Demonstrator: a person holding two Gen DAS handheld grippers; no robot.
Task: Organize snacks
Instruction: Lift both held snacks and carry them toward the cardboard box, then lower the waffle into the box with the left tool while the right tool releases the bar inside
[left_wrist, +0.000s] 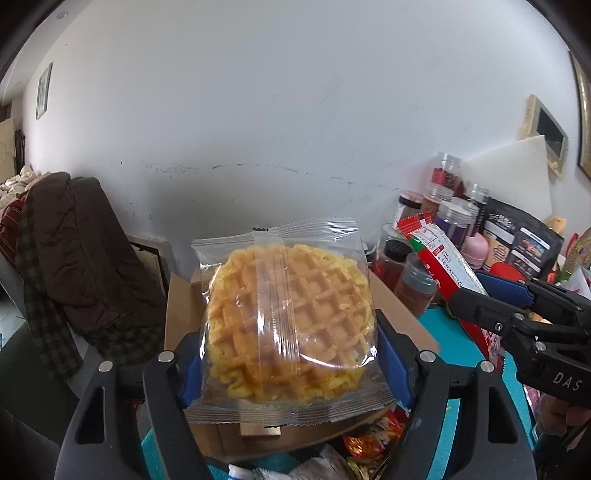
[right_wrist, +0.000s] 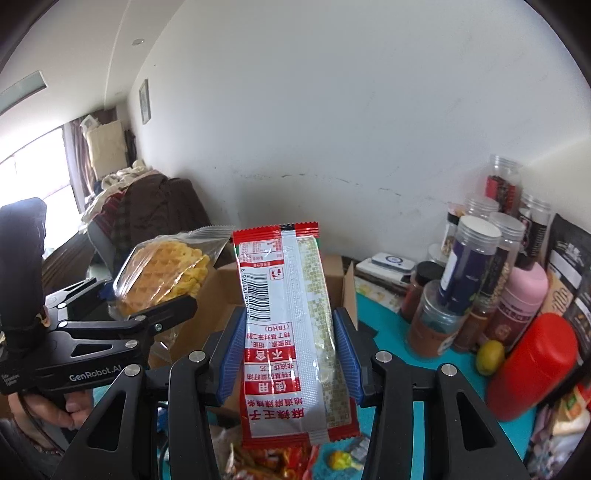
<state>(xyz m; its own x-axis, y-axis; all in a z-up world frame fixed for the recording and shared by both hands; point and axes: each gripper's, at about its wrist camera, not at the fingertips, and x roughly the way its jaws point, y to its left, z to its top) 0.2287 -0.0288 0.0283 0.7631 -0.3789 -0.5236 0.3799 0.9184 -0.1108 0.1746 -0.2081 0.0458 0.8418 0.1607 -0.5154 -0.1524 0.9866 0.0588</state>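
Up front in the left wrist view, the left gripper (left_wrist: 290, 363) is clamping a clear-wrapped waffle packet (left_wrist: 288, 321) between its blue pads (left_wrist: 393, 363), the jaws closed in only as far as the packet's sides. The packet is standing upright, raised above an open cardboard box (left_wrist: 177, 314) that is sitting on the teal table (left_wrist: 465, 343). Off to the right, the right gripper (left_wrist: 476, 291) is reaching in from the edge, gripping a long red and white snack packet (left_wrist: 439, 254) that is tilting up toward the left. Behind it, jars (left_wrist: 456, 218) and dark pouches (left_wrist: 532, 247) are crowding against the white wall (left_wrist: 277, 110). A brown jacket (left_wrist: 85, 243) is hanging on the left, and loose wrapped snacks (left_wrist: 369, 439) are lying below the box.

Over in the right wrist view, the right gripper (right_wrist: 291, 354) is pinching the red and white snack packet (right_wrist: 295, 332) by its long edges, the jaws part-way closed on it, the packet standing upright with its printed back facing the camera. To the left, the left gripper (right_wrist: 147, 302) is holding the waffle packet (right_wrist: 166, 273) over the cardboard box (right_wrist: 218, 295). A red bottle (right_wrist: 532, 365), a pink bottle (right_wrist: 521, 302) and a lemon (right_wrist: 489, 356) are sitting among the jars (right_wrist: 469, 266) on the right.
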